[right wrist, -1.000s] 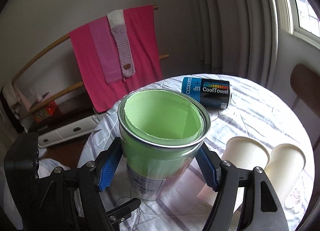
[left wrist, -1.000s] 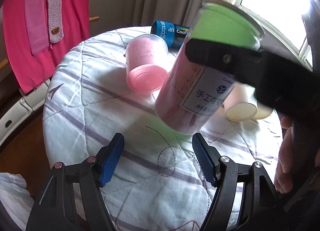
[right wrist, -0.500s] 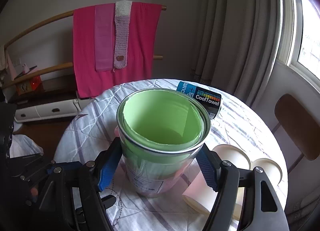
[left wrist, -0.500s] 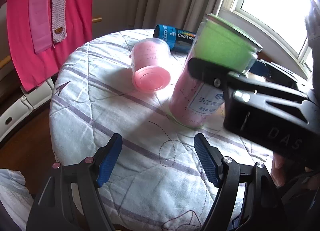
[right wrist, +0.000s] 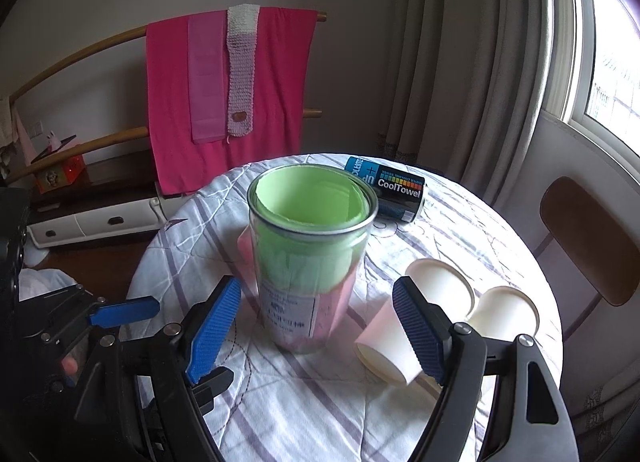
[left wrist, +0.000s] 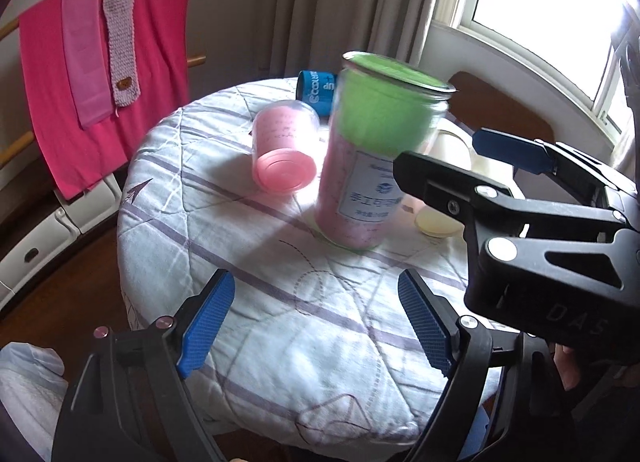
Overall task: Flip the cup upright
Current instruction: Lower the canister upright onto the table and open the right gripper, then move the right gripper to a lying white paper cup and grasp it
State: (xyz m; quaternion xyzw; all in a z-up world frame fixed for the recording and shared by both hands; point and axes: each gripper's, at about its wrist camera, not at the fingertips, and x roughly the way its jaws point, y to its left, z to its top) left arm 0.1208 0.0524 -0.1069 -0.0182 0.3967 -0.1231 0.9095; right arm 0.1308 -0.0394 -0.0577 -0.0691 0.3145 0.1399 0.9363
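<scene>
Cup [right wrist: 310, 262] stands upright beside the "CoolTowel" can [right wrist: 390, 192]; right gripper [right wrist: 316, 326] and left gripper [left wrist: 316, 320] both gape apart.

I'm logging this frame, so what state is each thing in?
Clear cylindrical jar with green paper lining: upright on the table, mouth up, released.
Translucent pink plastic cup: upside down, base up.
Two white paper cups: lying on their sides.
Blue and black CoolTowel can: lying on its side.
Left gripper: open, empty.
Right gripper: open, empty.

The left gripper [left wrist: 316, 320] and right gripper [right wrist: 318, 326] have fingers spread wide, gripping nothing.
</scene>
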